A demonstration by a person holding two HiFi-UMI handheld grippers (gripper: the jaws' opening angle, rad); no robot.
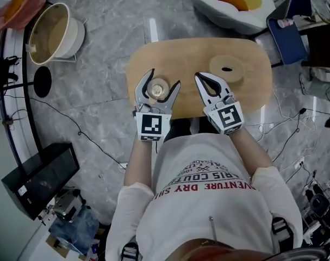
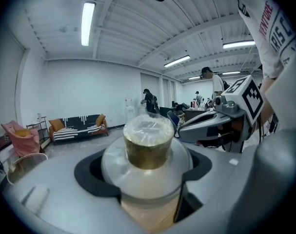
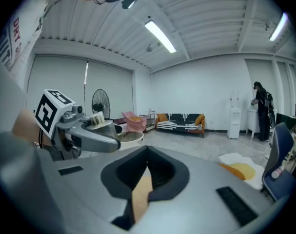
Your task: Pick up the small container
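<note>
The small container, a clear jar with a gold band and a film-covered top, stands between the jaws of my left gripper over the near left part of the oval wooden table. In the left gripper view the dark pads hug the jar's wide body on both sides. My right gripper lies beside it to the right, over the table's near edge. Its jaws meet at the tips with nothing between them, and only a thin slit of table shows behind them in the right gripper view.
A round wooden disc with a dark hole lies on the table's right half. On the floor are a white bucket at far left, an egg-shaped cushion, a blue chair, a black box and trailing cables.
</note>
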